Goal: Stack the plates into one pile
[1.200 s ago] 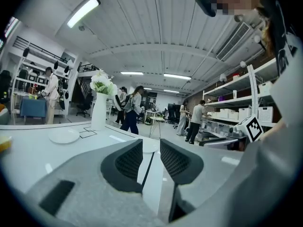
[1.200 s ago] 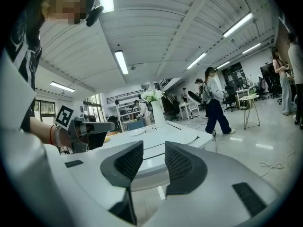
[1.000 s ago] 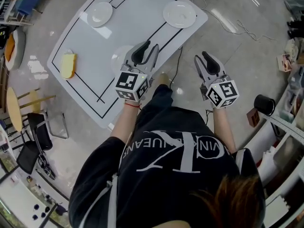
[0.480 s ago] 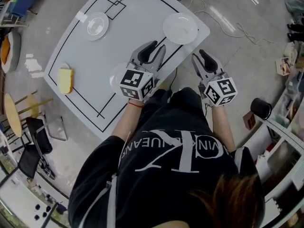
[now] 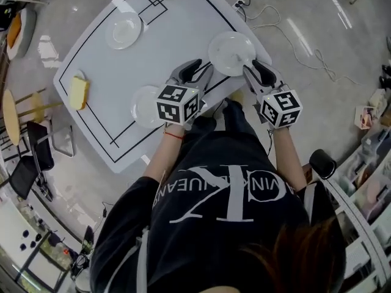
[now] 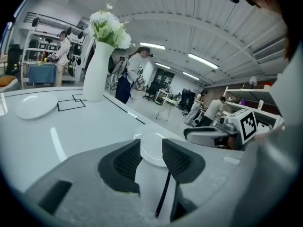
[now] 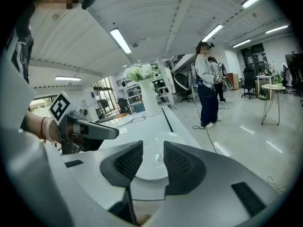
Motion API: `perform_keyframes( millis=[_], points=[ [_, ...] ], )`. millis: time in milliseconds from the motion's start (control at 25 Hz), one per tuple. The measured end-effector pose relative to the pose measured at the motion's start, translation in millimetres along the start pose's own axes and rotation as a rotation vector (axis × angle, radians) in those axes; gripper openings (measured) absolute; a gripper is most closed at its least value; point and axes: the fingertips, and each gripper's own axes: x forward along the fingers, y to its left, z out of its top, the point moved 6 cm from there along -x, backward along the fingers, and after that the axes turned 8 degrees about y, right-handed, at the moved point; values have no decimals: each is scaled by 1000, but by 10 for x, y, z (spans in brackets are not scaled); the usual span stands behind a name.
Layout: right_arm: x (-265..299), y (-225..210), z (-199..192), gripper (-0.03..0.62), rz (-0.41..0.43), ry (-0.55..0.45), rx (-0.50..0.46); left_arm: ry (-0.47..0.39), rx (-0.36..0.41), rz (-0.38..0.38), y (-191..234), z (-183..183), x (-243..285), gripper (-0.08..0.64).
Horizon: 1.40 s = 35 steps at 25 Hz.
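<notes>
Three white plates lie on the white table (image 5: 98, 60): a far one (image 5: 124, 30), a near-left one (image 5: 145, 107) and a near-right one (image 5: 231, 53). My left gripper (image 5: 195, 71) hovers over the table's near edge, between the two near plates. It is open; its jaws have just been opening, with nothing gripped. Beyond its jaws (image 6: 151, 148) the near-right plate (image 6: 152, 144) shows in the gap. My right gripper (image 5: 255, 68) is open at that plate's near rim. In the right gripper view the plate (image 7: 150, 168) lies just past the jaws (image 7: 153, 161).
A tall white vase of flowers (image 6: 98, 67) stands at the table's far end. A yellow block (image 5: 78, 92) lies near the left edge. Black lines (image 5: 120, 124) mark the tabletop. Cables (image 5: 299, 47) trail on the floor to the right, and chairs (image 5: 36, 157) stand to the left.
Both grippers have moved forward towards the table: the left now over its near edge, the right up to the near-right plate's rim. Nothing has been taken hold of.
</notes>
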Motion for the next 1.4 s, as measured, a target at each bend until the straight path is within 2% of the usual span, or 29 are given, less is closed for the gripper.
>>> perform_keyframes(
  millis=[280,600,960,1160,1320,1400],
  points=[
    [229,-421,62,132,23,136,-41,122,-107,75,-43,-83,365,189],
    [410,-653,85,132,50,246,-81,198,-207,177,26,-201,516,196],
    [547,-685,66,127,77,364,-164,184,-254,221,25,-203,567,190],
    [560,-695,71,130,105,395,-158,178,-274,237,-1,-180,604,184],
    [573,-697,69,130,123,407,-168,143,-340,252,24,-189,611,141],
    [572,-697,67,129,127,404,-178,145,-343,266,19,-189,622,123]
  ],
)
